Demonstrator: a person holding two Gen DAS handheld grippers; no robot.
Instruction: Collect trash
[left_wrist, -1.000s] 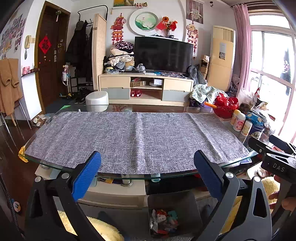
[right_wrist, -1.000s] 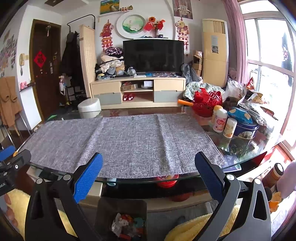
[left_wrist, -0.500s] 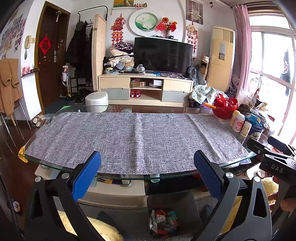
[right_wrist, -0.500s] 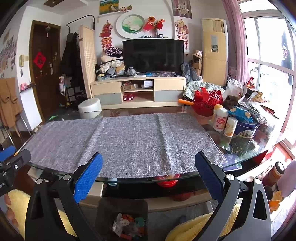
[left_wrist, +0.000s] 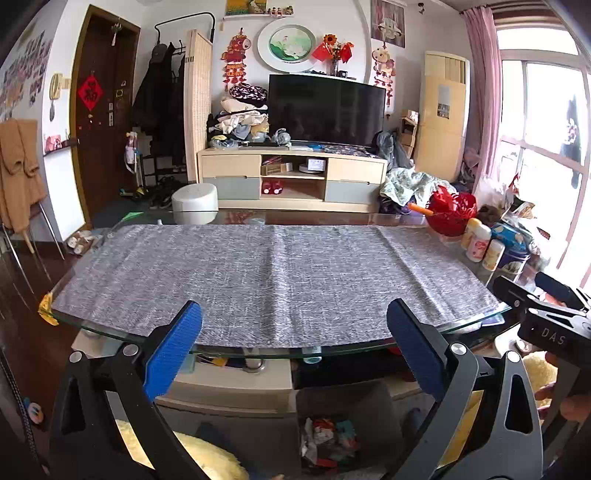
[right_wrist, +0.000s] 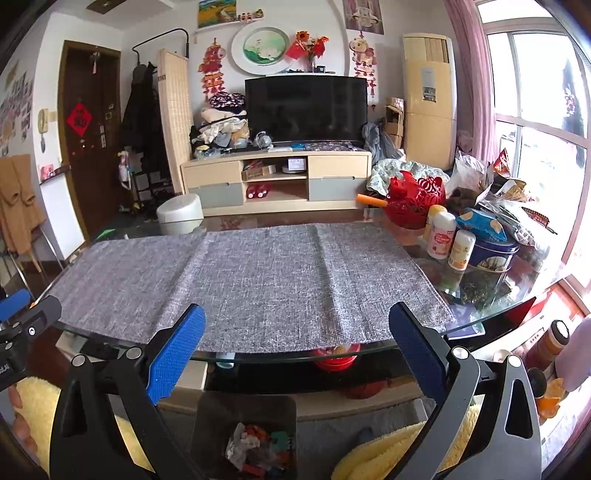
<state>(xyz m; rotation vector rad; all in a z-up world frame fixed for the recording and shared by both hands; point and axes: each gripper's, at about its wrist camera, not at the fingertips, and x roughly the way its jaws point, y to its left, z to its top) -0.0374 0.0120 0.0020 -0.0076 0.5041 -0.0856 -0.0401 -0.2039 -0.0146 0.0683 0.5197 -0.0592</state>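
A dark grey bin (left_wrist: 373, 406) stands on the floor below the table's near edge, with crumpled colourful trash (left_wrist: 328, 443) inside; it also shows in the right wrist view (right_wrist: 221, 413) with the trash (right_wrist: 258, 450). The grey cloth (left_wrist: 273, 273) on the glass table (left_wrist: 110, 328) carries no trash. My left gripper (left_wrist: 293, 328) is open and empty above the bin. My right gripper (right_wrist: 295, 332) is open and empty, also above the bin. Each gripper sees the other at its side: right (left_wrist: 546, 314), left (right_wrist: 22, 317).
At the table's right end stand a red basket (right_wrist: 413, 203), small bottles (right_wrist: 441, 236), a blue tin (right_wrist: 491, 254) and snack bags (right_wrist: 509, 199). A yellow fluffy cushion (left_wrist: 207, 454) lies near the bin. A TV cabinet (left_wrist: 291, 177) and white stool (left_wrist: 194, 199) are beyond.
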